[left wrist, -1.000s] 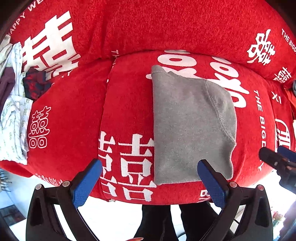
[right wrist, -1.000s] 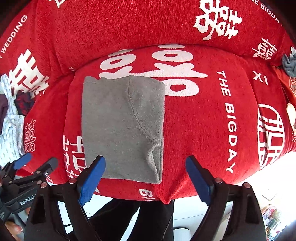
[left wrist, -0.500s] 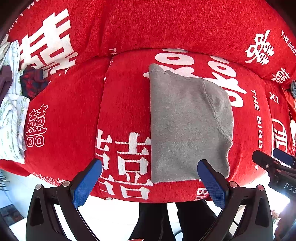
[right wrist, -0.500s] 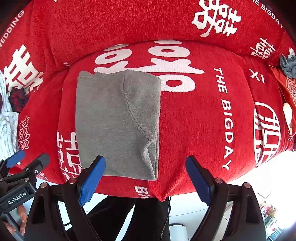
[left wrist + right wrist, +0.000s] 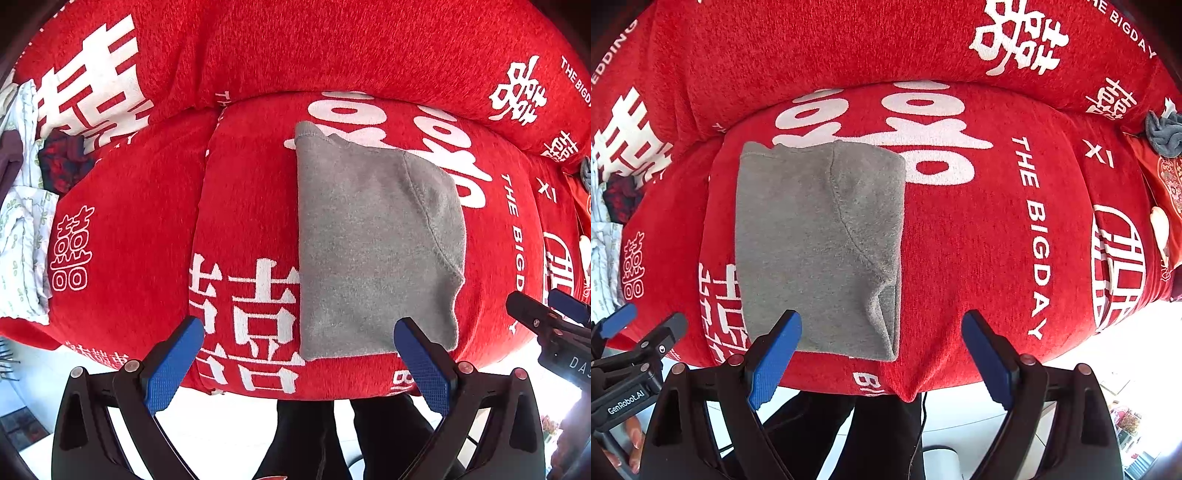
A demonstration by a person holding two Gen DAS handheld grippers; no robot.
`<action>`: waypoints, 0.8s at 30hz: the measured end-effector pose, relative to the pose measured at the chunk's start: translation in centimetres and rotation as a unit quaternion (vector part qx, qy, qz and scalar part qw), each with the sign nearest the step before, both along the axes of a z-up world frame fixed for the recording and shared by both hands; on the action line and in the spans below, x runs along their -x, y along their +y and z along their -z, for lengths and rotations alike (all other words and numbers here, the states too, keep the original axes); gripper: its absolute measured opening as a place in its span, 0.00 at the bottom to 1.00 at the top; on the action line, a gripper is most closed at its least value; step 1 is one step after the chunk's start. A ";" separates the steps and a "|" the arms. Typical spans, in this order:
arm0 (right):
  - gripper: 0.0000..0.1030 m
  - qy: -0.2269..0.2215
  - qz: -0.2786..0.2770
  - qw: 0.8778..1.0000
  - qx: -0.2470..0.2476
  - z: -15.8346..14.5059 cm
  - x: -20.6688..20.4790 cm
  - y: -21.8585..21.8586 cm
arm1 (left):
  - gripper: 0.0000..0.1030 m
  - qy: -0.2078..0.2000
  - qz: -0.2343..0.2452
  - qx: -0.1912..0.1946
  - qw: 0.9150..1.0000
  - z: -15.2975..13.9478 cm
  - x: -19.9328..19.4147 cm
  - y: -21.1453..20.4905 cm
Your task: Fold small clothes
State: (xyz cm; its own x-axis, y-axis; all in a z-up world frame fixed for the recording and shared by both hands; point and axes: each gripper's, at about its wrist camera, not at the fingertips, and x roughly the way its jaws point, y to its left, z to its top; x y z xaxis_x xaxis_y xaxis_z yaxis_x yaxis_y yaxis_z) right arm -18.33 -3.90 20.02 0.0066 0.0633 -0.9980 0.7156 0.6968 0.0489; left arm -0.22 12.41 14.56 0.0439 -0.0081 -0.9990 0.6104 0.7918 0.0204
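left gripper (image 5: 299, 354): jaws spread wide, blue pads well apart, nothing between them, nothing touched. it points down over the front edge of the seat, above the near-left part of the cloth. right gripper (image 5: 882, 347): jaws likewise spread wide, empty, pads clear of fabric; it hangs over the near-right corner of the cloth.

grey garment (image 5: 373, 243): folded into a rough rectangle, lying flat on the middle seat cushion, long side running front to back. a curved seam crosses its right half; at the near-right corner the layers gape slightly and an inner fold shows in the right wrist view. the far-left corner carries a hemmed edge.

red sofa cover (image 5: 140, 236): white characters and lettering, covers seat and backrest; the garment sits on it alone on that cushion.

pile of clothes (image 5: 22, 229): pale printed fabric plus a dark red patterned piece, at the far left of the seat, well apart from the garment. small grey cloth (image 5: 1163, 134): bunched, at the far right by the backrest.

person's dark trouser legs (image 5: 332, 435) stand below the seat edge, against the sofa front. nothing lies between either gripper and the garment.
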 end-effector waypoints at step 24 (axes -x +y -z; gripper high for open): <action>0.88 0.004 -0.010 1.000 0.007 0.0 -0.2 0.0 | 1.00 -0.005 0.002 -0.002 1.000 -0.1 -0.1 0.1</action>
State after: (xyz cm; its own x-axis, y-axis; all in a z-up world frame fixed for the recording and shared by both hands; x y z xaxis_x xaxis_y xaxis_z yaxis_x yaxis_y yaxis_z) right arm -18.10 -3.93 20.02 -0.0030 0.0500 -0.9987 0.7017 0.7117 0.0335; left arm -0.12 12.48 14.63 0.0538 -0.0040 -0.9985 0.6132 0.7894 0.0298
